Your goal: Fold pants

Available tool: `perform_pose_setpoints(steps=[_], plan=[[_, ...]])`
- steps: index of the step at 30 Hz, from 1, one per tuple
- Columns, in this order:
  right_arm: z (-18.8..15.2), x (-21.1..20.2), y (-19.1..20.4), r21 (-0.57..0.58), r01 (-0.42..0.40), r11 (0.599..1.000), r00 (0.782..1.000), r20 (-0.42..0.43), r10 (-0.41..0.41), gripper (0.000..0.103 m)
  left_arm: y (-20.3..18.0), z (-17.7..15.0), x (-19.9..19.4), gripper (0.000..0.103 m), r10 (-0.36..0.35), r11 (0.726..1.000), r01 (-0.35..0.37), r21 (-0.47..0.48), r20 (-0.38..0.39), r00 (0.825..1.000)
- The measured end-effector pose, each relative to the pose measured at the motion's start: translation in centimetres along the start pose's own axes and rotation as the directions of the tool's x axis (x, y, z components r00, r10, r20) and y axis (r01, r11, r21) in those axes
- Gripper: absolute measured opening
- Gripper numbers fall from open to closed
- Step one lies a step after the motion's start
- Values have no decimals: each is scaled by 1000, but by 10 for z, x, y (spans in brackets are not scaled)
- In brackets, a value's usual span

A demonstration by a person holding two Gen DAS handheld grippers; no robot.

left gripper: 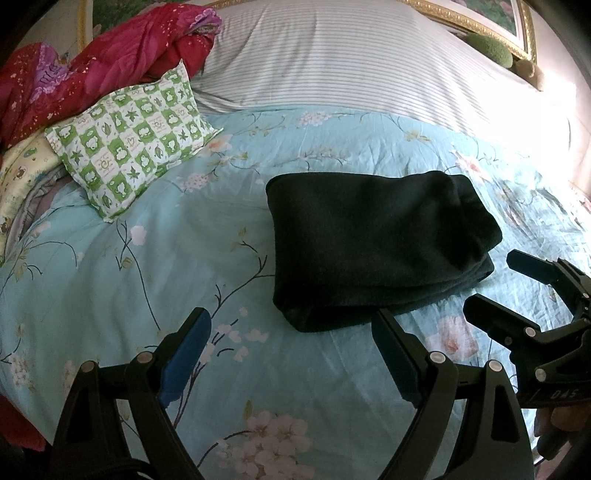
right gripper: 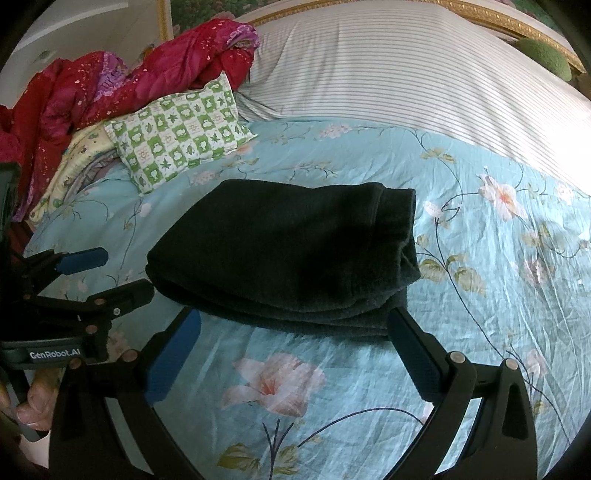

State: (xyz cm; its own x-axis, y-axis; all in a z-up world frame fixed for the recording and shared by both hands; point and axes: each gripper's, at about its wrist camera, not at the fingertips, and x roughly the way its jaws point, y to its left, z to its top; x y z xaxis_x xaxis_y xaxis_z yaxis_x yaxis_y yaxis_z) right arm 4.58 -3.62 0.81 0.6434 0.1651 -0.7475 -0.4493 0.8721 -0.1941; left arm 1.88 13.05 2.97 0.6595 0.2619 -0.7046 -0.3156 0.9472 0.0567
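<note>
The dark pants lie folded in a thick stacked bundle on the light blue floral bedspread; they also show in the right wrist view. My left gripper is open and empty, just in front of the bundle's near left corner. My right gripper is open and empty, its fingertips at the bundle's near edge. The right gripper shows in the left wrist view, open, right of the pants. The left gripper shows in the right wrist view, open, left of the pants.
A green-and-white checked pillow lies at the back left, with a red quilt heaped behind it. A striped blanket covers the far side of the bed. A gold picture frame stands behind it.
</note>
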Motion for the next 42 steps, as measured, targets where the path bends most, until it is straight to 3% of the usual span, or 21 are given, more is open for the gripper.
perform_pose_setpoints(steps=[12,22,34,42], plan=[[9,-4,-3,12,8,1000,1000,7,-8,101,6,10,2,90,-44,999,43,-32,-32,999],[22,-3,-18,58,24,998,1000,0,-24,101,5,28,3,90,-44,999,44,-32,-12,999],[23,-3,-21,66,16,998,1000,-5,-15,101,0,32,14,90,-45,999,44,-26,-50,998],[23,-4,-21,73,12,997,1000,-7,-12,101,6,38,19,90,-73,995,67,-74,-81,994]])
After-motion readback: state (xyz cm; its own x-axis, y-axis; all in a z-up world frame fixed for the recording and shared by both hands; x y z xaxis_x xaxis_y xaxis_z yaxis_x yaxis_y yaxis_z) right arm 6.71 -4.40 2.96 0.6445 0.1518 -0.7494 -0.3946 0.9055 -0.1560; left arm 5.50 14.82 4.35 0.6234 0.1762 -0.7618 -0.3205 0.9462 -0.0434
